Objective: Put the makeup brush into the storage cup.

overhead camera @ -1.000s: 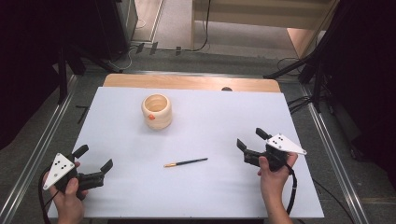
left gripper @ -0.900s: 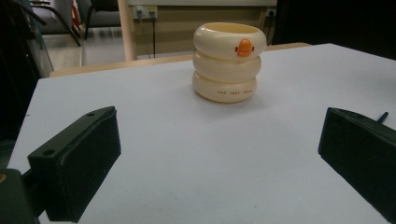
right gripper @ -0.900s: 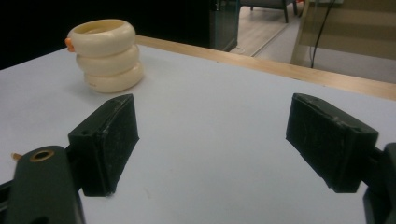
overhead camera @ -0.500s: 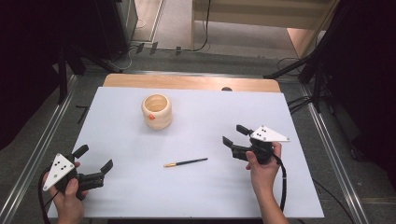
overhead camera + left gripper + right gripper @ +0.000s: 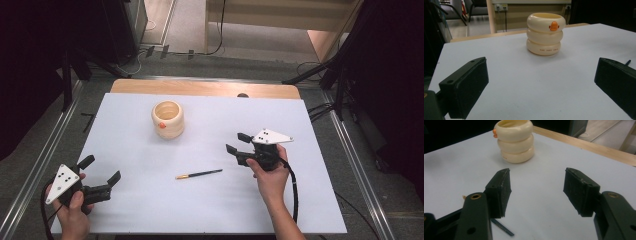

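Note:
A cream ringed cup (image 5: 168, 119) with an orange beak stands upright at the far left-centre of the white table (image 5: 300, 210). A thin pen (image 5: 199, 174) with a yellow tip lies flat in the middle. My right gripper (image 5: 236, 142) hovers just right of the pen's dark end, pointing left. Its jaws are open with nothing between them, and they have just been closing. In the right gripper view (image 5: 537, 185) the pen (image 5: 501, 226) lies below the left jaw and the cup (image 5: 514, 141) is ahead. My left gripper (image 5: 101, 169) rests open at the near left, facing the cup (image 5: 545, 33).
A wooden strip (image 5: 200, 88) borders the table's far edge. Metal rails (image 5: 50, 145) run along both sides. Dark stands and cables crowd the floor beyond the right side (image 5: 345, 75).
My right gripper has moved left and a little farther from me, nearing the pen's dark end, and its jaws have narrowed. My left gripper, the cup and the pen stayed put.

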Demonstrator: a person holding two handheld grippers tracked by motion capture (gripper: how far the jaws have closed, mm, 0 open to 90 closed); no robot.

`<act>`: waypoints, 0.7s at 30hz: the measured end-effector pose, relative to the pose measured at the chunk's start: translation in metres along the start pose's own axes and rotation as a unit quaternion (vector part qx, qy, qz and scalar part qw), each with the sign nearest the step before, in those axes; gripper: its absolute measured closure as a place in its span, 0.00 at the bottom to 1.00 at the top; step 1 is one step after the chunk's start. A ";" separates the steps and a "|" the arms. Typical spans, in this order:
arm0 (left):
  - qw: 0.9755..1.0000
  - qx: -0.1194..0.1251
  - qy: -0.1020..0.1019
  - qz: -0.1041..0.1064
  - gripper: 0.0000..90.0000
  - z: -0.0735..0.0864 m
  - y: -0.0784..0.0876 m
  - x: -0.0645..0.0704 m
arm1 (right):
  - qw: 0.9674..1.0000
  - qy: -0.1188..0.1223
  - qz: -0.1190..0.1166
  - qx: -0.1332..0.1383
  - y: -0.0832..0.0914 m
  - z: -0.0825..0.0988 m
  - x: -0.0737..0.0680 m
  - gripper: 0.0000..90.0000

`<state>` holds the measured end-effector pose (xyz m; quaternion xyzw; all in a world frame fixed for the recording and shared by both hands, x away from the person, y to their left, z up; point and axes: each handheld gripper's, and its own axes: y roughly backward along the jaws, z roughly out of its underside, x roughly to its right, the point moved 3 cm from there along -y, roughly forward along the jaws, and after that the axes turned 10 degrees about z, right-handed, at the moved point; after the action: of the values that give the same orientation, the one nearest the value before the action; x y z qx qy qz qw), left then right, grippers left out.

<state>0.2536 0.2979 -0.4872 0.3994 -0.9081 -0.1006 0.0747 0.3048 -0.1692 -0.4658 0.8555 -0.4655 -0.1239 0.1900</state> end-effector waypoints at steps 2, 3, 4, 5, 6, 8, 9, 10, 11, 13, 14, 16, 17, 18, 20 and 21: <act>1.000 -0.001 0.000 -0.001 0.00 0.000 0.000 0.000 | 1.000 0.006 0.000 -0.002 -0.002 -0.003 -0.001 0.47; 1.000 0.000 0.000 0.000 0.00 0.000 0.000 -0.001 | 1.000 0.014 0.002 0.000 -0.003 -0.004 -0.001 0.47; 1.000 0.000 0.000 0.000 0.00 0.000 0.000 -0.001 | 1.000 0.014 0.001 0.005 -0.004 -0.005 -0.001 0.47; 1.000 0.000 0.000 0.000 0.00 0.000 0.000 -0.001 | 1.000 0.021 0.008 0.007 -0.004 -0.006 0.000 0.47; 1.000 0.000 0.000 0.000 0.00 0.000 0.000 -0.001 | 0.999 0.032 0.028 0.010 -0.004 -0.006 0.000 0.47; 1.000 0.000 0.001 0.001 0.00 0.000 0.000 0.000 | 0.999 0.031 0.023 0.012 -0.004 -0.006 0.001 0.46; 1.000 0.000 0.001 0.001 0.00 0.000 0.000 0.000 | 0.999 0.028 0.016 0.010 -0.004 -0.006 0.001 0.45; 1.000 -0.001 0.001 0.001 0.00 0.001 -0.001 0.000 | 1.000 0.025 -0.001 0.002 -0.003 -0.005 0.000 0.42; 1.000 -0.001 0.001 0.001 0.00 0.001 -0.001 0.000 | 1.000 0.025 -0.001 0.002 -0.003 -0.005 0.000 0.42; 1.000 -0.001 0.001 0.001 0.00 0.001 -0.001 0.000 | 0.999 0.030 -0.013 -0.005 -0.003 -0.005 -0.001 0.41; 1.000 -0.001 0.001 0.001 0.00 0.001 -0.001 0.000 | 0.999 0.034 -0.017 -0.007 -0.004 -0.005 -0.002 0.41; 1.000 -0.002 0.001 0.001 0.00 0.001 -0.001 0.000 | 0.999 0.037 -0.023 -0.018 -0.006 -0.006 -0.003 0.43; 1.000 -0.002 0.000 0.000 0.00 0.001 -0.001 0.000 | 0.999 0.043 -0.026 -0.021 -0.007 -0.008 -0.003 0.43; 1.000 -0.002 0.001 0.000 0.00 0.001 -0.001 0.000 | 0.998 0.048 -0.035 -0.023 -0.008 -0.009 -0.005 0.42; 1.000 -0.002 0.002 0.000 0.00 0.001 -0.001 -0.001 | 0.997 0.055 -0.045 -0.030 -0.011 -0.013 -0.007 0.42; 1.000 -0.002 0.002 0.000 0.00 0.001 -0.001 -0.001 | 0.996 0.060 -0.048 -0.035 -0.013 -0.015 -0.007 0.43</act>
<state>0.2543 0.2981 -0.4881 0.3998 -0.9077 -0.1014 0.0775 0.3164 -0.1536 -0.4582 0.8755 -0.4072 -0.0972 0.2416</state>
